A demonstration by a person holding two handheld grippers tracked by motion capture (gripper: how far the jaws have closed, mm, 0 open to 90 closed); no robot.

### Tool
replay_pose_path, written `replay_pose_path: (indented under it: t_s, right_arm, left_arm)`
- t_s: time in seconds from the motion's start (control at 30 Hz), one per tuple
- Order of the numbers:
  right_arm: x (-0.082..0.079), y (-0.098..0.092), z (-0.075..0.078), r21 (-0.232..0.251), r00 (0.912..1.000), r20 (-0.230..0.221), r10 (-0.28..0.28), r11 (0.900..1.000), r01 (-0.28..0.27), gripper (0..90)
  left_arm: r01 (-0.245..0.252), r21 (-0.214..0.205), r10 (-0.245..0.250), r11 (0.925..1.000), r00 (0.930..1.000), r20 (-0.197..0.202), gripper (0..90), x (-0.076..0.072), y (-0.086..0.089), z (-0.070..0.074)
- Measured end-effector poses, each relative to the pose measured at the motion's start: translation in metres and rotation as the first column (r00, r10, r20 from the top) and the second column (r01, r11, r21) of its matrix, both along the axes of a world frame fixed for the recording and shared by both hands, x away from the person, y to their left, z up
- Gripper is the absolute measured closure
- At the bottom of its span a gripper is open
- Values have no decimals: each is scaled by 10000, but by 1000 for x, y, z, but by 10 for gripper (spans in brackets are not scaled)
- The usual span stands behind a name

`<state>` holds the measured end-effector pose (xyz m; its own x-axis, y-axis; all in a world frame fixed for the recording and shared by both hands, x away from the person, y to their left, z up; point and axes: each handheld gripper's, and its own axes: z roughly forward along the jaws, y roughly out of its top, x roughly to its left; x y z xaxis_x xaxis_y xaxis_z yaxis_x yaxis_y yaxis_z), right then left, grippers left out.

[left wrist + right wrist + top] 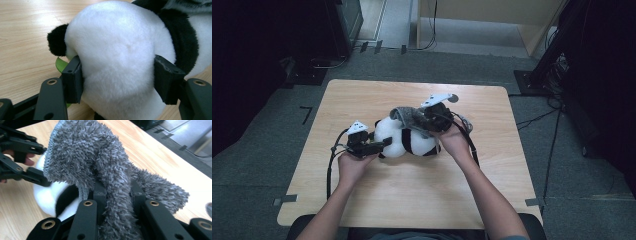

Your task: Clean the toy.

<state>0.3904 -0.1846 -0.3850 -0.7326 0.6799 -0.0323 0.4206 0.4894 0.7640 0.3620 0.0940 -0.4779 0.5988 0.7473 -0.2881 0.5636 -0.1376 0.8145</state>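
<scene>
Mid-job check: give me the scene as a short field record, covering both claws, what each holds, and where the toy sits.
surface: wooden table
toy: plush panda, lying near the table's middle
left claw: shut on the panda's white head, jaws pressed into the fur on both sides
right claw: shut on a grey fuzzy cloth
cloth position: held above the panda, draping over its body
green tag: by the panda's black ear, beside the left claw
hands: one on each claw, coming in from the near edge
</scene>
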Motion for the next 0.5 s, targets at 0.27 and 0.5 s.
replay_pose_path:
  t_s: [0.27,0.5]
  right_arm:
    - [-2,-34,-2,285,9972,-74,-740,9968,742,745]
    - [-2,-41,-2,352,9958,-202,-893,9953,899,749]
  left_arm:
    - [-13,-39,13,10000,10000,-43,341,0,1,0]
    - [29,-74,-29,10000,10000,-73,339,1,1,-1]
